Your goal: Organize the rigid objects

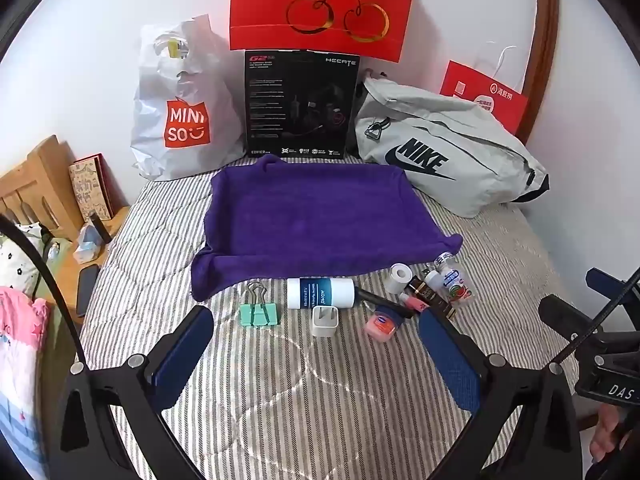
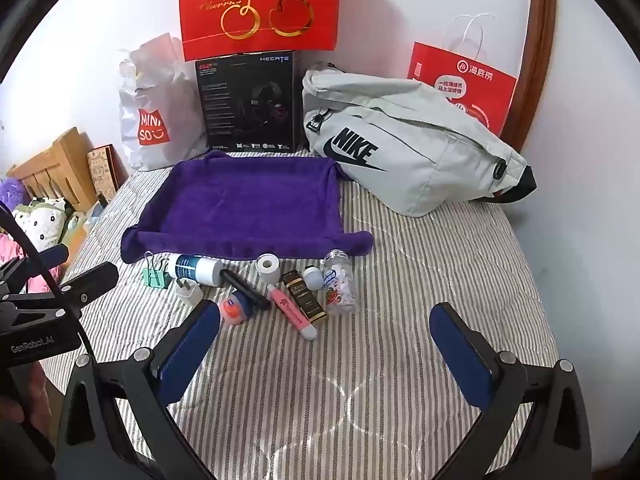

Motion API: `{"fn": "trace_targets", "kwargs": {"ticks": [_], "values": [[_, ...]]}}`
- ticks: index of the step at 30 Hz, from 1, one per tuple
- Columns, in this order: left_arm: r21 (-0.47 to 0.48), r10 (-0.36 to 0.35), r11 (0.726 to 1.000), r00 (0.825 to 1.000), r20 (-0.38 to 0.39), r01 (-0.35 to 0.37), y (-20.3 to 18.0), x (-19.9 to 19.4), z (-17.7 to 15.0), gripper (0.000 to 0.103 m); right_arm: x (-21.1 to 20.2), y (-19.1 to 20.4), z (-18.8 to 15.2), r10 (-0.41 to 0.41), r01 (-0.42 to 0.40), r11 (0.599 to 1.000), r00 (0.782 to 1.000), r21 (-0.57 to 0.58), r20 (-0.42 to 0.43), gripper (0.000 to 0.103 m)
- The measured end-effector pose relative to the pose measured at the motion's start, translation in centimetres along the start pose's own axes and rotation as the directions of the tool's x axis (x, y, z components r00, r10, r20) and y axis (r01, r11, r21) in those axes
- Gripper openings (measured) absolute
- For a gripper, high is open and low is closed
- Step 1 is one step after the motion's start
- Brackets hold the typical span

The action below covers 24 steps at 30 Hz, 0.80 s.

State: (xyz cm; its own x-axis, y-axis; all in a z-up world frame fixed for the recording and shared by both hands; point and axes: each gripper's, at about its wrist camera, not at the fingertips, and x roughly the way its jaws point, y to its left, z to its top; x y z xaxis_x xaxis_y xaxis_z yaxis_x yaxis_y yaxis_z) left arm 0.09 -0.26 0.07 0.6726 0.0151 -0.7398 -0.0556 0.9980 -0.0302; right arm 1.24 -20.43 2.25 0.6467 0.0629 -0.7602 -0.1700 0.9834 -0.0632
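On the striped bed, along the near edge of a bare purple towel: a row of small rigid items, none yet moved onto the cloth. Start of the job, by the look of it. Left gripper and right gripper both hovering short of the row, jaws spread wide, holding nothing. Nearest the left: green binder clip, white charger plug, white bottle lying on its side. Nearest the right: pink tube, dark box, clear pill bottle. Next move probably a descent over one piece, though tightly packed neighbours risk being nudged. Behind the towel: Nike bag, headset box.
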Motion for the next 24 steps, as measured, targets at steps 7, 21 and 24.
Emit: {"fn": "trace_targets", "kwargs": {"ticks": [7, 21, 24], "values": [[-0.011, 0.0, 1.0, 1.0, 0.029, 0.001, 0.4, -0.8, -0.5, 0.103, -0.5, 0.7, 0.0, 0.007, -0.007, 1.0, 1.0, -0.008, 0.007, 0.103], [-0.05, -0.003, 0.999, 1.0, 0.015, 0.003, 1.7, -0.9, -0.4, 0.103, -1.2, 0.5, 0.1, 0.008, -0.008, 1.0, 1.0, 0.002, 0.01, 0.103], [-0.052, -0.002, 0.999, 1.0, 0.016, 0.003, 1.9, -1.0, -0.4, 0.103, -1.2, 0.5, 0.0, 0.009, -0.009, 1.0, 1.0, 0.004, 0.01, 0.103]]}}
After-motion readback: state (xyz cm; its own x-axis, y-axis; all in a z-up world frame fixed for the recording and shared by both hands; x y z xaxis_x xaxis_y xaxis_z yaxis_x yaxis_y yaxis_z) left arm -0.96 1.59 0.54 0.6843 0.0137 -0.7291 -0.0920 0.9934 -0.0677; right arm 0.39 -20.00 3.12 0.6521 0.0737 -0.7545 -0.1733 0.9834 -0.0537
